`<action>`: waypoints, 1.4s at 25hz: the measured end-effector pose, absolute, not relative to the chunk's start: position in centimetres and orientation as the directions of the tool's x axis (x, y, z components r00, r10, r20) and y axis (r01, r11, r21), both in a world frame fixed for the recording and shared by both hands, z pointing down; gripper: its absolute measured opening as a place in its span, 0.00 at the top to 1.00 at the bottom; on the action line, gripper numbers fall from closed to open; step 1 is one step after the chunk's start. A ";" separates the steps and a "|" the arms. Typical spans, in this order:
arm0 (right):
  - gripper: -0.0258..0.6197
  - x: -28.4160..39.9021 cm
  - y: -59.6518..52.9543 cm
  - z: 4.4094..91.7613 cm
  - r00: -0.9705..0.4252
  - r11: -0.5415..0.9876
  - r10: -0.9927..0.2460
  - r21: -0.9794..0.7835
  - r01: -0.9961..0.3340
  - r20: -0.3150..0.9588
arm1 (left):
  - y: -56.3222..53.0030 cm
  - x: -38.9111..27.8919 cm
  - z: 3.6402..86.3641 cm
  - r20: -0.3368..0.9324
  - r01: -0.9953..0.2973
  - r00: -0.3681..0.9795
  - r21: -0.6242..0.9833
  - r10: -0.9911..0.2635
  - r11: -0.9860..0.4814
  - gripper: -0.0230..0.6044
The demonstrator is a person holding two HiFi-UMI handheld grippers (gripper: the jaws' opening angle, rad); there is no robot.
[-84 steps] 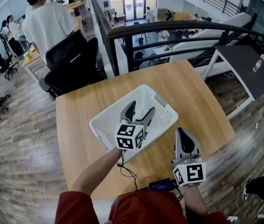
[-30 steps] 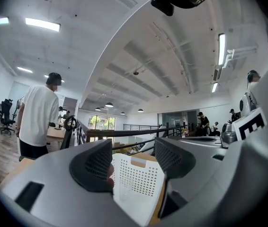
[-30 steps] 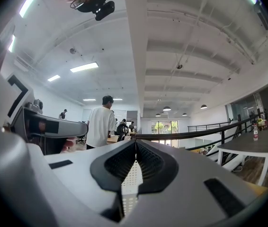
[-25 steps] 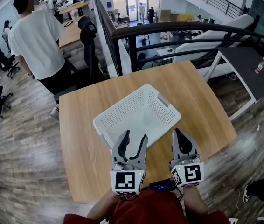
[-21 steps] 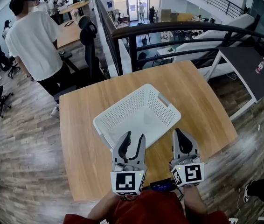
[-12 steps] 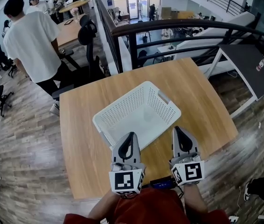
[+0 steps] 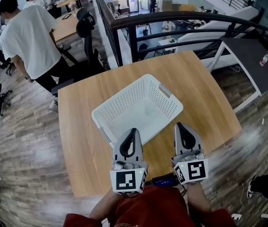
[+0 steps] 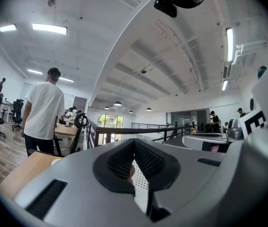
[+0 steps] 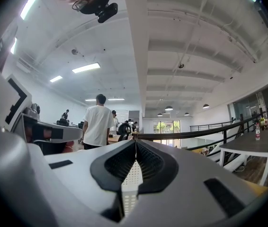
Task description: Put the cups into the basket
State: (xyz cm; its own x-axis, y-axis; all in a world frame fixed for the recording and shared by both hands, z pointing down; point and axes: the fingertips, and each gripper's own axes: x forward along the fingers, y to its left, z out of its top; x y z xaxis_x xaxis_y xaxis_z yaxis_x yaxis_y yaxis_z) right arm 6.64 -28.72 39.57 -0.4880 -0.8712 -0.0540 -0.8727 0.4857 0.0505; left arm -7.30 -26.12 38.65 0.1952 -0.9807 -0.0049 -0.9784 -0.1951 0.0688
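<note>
A white perforated basket stands in the middle of the wooden table. A faint clear shape, possibly a cup, lies on the basket's floor. My left gripper hovers at the basket's near edge; its jaws have just been closing and now stand shut with nothing between them. To its right, my right gripper is shut and empty beside the basket's near right corner. Both gripper views look level across the room, with a bit of basket mesh showing below the closed tips.
A person in a white shirt stands beyond the table's far left corner next to a black office chair. A black railing runs behind the table. A small black device lies at the table's near edge.
The left gripper has come back from inside the basket to its near edge, and its jaws have gone from open to shut. The right gripper stayed put.
</note>
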 end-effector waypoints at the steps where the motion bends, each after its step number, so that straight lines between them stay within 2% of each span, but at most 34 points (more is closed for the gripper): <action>1: 0.94 6.6 -28.7 39.5 -0.487 0.485 -0.871 0.050 -0.873 -0.054 | -26.1 -7.3 38.7 -0.004 -0.978 0.197 0.069 -0.980 -0.197 0.95; 35: 0.94 5.5 -28.9 39.4 -0.500 0.497 -0.864 0.071 -0.865 -0.053 | -26.0 -7.5 38.8 -0.014 -0.974 0.210 0.082 -0.978 -0.210 0.95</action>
